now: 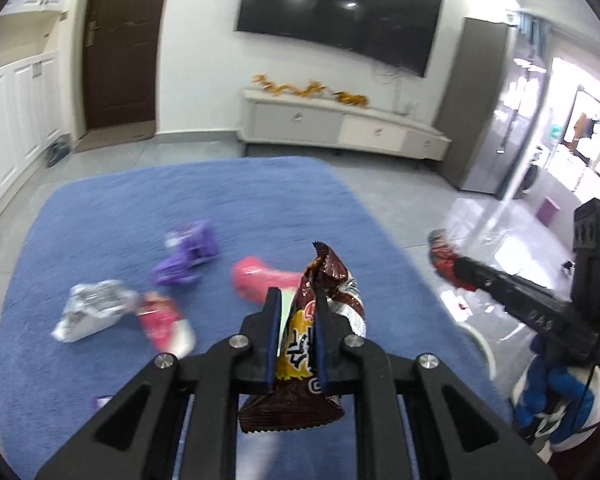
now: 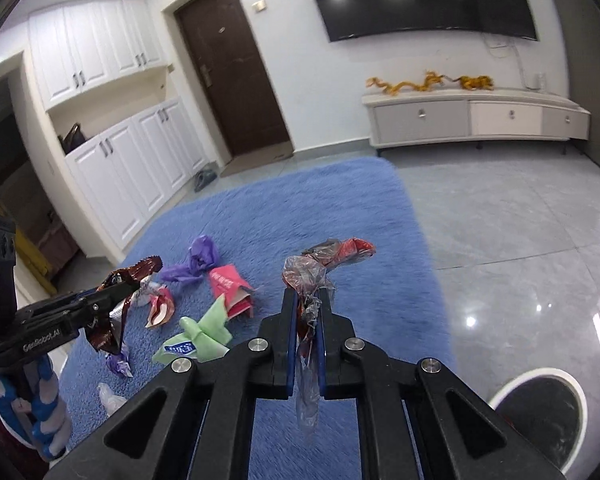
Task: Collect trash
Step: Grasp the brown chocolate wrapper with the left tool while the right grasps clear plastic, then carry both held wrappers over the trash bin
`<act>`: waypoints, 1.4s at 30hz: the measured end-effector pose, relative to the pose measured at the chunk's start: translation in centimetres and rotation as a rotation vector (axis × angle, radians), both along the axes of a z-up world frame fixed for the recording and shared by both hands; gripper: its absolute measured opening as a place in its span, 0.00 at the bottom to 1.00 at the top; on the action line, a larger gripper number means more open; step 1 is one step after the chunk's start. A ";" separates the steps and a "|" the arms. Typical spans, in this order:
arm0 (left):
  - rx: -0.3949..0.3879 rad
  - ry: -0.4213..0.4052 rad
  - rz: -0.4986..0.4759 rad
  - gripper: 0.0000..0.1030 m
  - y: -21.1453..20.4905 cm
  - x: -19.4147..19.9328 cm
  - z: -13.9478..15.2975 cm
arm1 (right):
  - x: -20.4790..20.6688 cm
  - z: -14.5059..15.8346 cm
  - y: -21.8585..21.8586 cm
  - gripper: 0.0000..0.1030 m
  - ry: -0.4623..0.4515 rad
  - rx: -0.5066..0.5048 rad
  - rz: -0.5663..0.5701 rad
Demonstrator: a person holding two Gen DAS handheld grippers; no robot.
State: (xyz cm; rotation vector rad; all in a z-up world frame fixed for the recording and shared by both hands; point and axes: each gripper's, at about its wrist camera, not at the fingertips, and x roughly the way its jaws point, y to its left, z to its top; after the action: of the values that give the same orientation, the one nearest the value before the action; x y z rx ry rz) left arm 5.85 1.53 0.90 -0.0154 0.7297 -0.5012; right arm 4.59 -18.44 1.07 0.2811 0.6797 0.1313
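My left gripper is shut on a brown and yellow snack wrapper, held above the blue rug; it also shows in the right wrist view. My right gripper is shut on a clear and red plastic wrapper, also seen in the left wrist view. On the rug lie a purple wrapper, a pink packet, a green packet, a red-white wrapper and a silver wrapper.
A white-rimmed black bin stands on the grey tiles at the lower right. A TV cabinet, a brown door and white cupboards line the walls beyond the rug.
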 end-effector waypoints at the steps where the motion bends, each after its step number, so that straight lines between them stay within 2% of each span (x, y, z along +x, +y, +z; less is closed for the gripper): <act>1: -0.015 -0.005 -0.023 0.13 -1.1 -0.4 0.3 | -0.4 0.3 -0.5 0.08 -0.004 0.000 -0.014; 9: -0.047 -0.004 -0.137 0.13 -7.6 -1.1 1.7 | -5.7 2.7 -6.1 0.08 -0.062 -0.026 -0.183; 14: -0.020 0.011 -0.209 0.13 -12.0 -1.4 1.4 | -8.3 1.9 -9.9 0.08 -0.048 -0.011 -0.284; 19: 0.037 0.062 -0.298 0.13 -18.5 -1.7 -0.3 | -10.3 -0.7 -14.1 0.08 0.014 0.041 -0.377; 29: 0.133 0.174 -0.444 0.13 -30.0 -2.6 -5.6 | -12.7 -8.8 -21.5 0.11 0.173 0.167 -0.523; 34: 0.116 0.268 -0.479 0.16 -33.3 -1.9 -7.7 | -13.0 -12.2 -23.7 0.11 0.234 0.216 -0.566; 35: 0.111 0.289 -0.484 0.25 -33.9 -1.7 -8.0 | -13.0 -12.6 -24.0 0.13 0.241 0.221 -0.573; 36: 0.102 0.309 -0.488 0.32 -34.3 -1.5 -8.3 | -13.1 -13.2 -24.5 0.19 0.252 0.230 -0.583; 37: 0.092 0.320 -0.489 0.47 -34.6 -1.4 -8.5 | -13.1 -13.6 -24.8 0.30 0.261 0.235 -0.593; 38: 0.075 0.334 -0.489 0.56 -35.0 -1.2 -8.6 | -13.1 -13.9 -25.0 0.34 0.265 0.239 -0.600; 39: 0.066 0.339 -0.492 0.56 -35.2 -1.2 -8.7 | -13.2 -14.3 -25.3 0.38 0.270 0.247 -0.610; 42: 0.071 0.349 -0.505 0.56 -35.8 -1.3 -8.9 | -13.3 -15.0 -25.6 0.38 0.284 0.254 -0.626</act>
State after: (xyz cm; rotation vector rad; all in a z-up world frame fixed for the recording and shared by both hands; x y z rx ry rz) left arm 4.55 -34.26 -8.03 0.1547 1.1010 -0.9697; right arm -8.67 -44.08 -13.91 0.7529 0.8271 -0.4317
